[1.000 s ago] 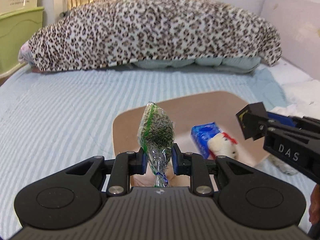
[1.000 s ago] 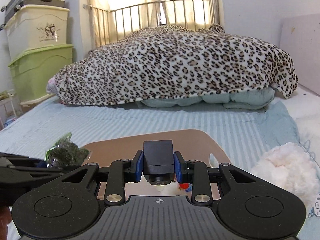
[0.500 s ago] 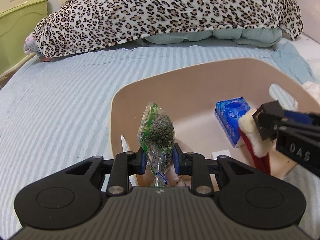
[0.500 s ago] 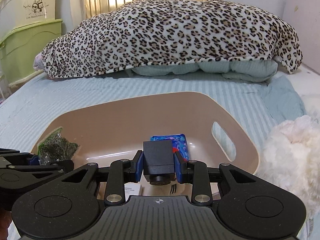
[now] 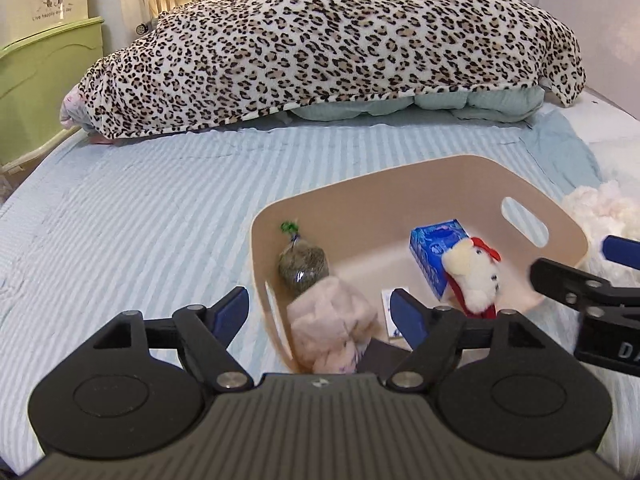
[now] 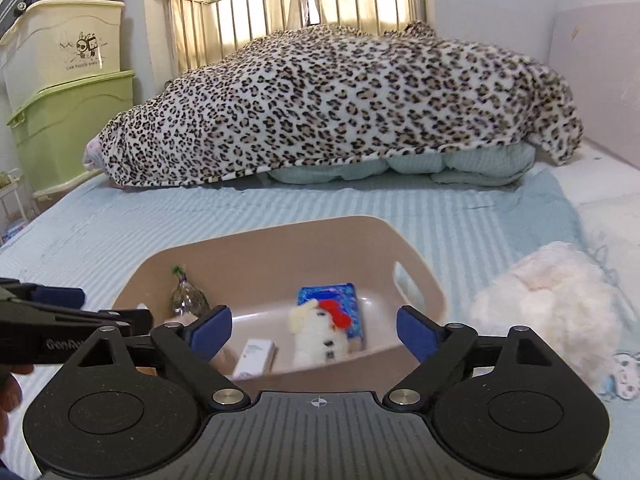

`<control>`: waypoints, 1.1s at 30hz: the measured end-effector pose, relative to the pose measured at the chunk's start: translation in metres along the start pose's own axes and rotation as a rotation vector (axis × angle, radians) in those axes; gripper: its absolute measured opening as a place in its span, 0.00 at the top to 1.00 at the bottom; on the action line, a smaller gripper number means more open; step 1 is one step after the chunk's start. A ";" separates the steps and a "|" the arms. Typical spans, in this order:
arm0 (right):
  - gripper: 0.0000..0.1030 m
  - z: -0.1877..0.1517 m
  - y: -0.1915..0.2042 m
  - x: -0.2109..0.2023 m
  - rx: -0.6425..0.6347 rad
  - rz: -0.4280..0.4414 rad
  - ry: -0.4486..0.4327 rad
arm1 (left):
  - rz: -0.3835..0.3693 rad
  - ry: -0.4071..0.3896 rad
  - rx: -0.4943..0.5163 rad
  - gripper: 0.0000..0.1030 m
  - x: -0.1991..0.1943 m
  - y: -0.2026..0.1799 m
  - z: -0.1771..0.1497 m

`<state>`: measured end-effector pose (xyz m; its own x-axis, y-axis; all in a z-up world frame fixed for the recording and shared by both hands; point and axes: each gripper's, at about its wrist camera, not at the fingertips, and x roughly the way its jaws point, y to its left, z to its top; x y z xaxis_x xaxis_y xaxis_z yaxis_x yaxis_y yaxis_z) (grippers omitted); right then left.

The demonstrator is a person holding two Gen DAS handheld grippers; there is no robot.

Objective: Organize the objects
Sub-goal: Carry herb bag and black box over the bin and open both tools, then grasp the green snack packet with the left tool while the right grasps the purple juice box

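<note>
A beige plastic basket [image 5: 400,172] [image 6: 280,232] sits on the striped bed. Inside lie a clear bag of green dried herbs [image 5: 302,264] [image 6: 186,300], a blue packet [image 5: 434,248] [image 6: 336,300], a white plush toy with a red bow [image 5: 472,268] [image 6: 320,336], a pink fluffy item [image 5: 332,324], a small white box [image 6: 256,358] and a dark box [image 5: 382,356]. My left gripper [image 5: 320,312] is open and empty above the basket's near left corner. My right gripper [image 6: 314,330] is open and empty over the basket's near edge.
A leopard-print blanket [image 6: 340,108] is heaped at the back of the bed. A pale fluffy bundle [image 6: 552,304] lies right of the basket. Green and cream storage bins [image 6: 68,92] stand at the left wall. A metal bed rail [image 6: 304,0] is behind.
My left gripper opened and let the herb bag drop into the basket. My right gripper opened and released the dark box. Both grippers pulled back a little.
</note>
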<state>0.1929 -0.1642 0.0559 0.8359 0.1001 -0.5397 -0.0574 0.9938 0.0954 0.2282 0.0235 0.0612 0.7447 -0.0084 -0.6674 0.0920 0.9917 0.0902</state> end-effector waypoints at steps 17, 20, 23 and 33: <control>0.05 -0.065 0.000 -0.017 -0.044 -0.012 0.135 | -0.060 0.121 0.007 0.19 -0.017 -0.001 -0.061; 0.05 -0.076 0.000 -0.010 -0.049 -0.010 0.164 | -0.060 0.161 0.003 0.19 -0.005 -0.003 -0.072; 0.05 -0.086 -0.001 -0.003 -0.056 -0.008 0.189 | -0.052 0.185 0.002 0.19 0.007 -0.003 -0.080; 0.05 -0.106 0.003 0.023 -0.070 0.017 0.251 | -0.042 0.206 -0.032 0.19 0.029 0.001 -0.091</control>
<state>0.1537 -0.1540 -0.0447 0.6735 0.1174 -0.7298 -0.1151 0.9919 0.0533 0.1895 0.0358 -0.0258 0.5891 -0.0271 -0.8076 0.0968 0.9946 0.0373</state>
